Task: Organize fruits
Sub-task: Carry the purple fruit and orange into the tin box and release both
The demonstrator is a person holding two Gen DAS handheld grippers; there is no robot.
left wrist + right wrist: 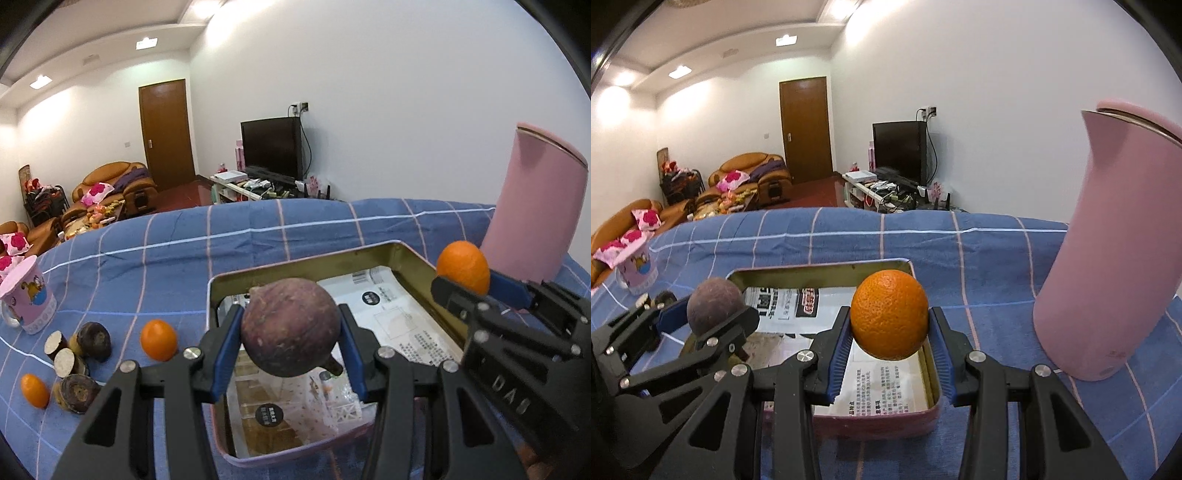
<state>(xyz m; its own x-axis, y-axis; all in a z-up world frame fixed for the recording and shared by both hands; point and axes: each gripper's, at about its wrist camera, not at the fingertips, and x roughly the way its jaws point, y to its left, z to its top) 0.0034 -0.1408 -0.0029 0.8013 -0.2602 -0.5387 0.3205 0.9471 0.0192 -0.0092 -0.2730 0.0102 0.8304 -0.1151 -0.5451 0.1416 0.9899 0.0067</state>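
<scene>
Left wrist view, from its left edge: a pink printed cup [27,295] stands on the blue checked cloth [147,251] of the desk, its base partly cut by the lens rim. Beside it lie cut dark-skinned pieces [75,354] with pale faces, heaped so that their number is hard to tell, and two small oranges [159,339] rest among them on the cloth. In the middle, the left hand-held gripper [290,345] is closed partway on a round purple-brown fruit [290,326], its blue pads pressing both sides; the fruit hangs over the open tin box [413,254], whose printed paper lining is partly hidden behind it. At right, the right hand-held gripper [476,284] shows side-on, gripping a larger orange [461,264] above the tin's far right rim; only the top of that orange clears the black finger. Behind it stands a tall pink jug [535,206].

Right wrist view gives the same pair reversed: the purple-brown fruit [714,304] sits at left in the left hand-held gripper [713,314], its lower half covered by the finger. Centrally, the larger orange [890,314], bright and dimpled, is clamped between the blue pads of the right hand-held gripper [890,330], hanging over the tin box [827,267]. The pink jug [1108,258] is cut off by the right edge.
</scene>
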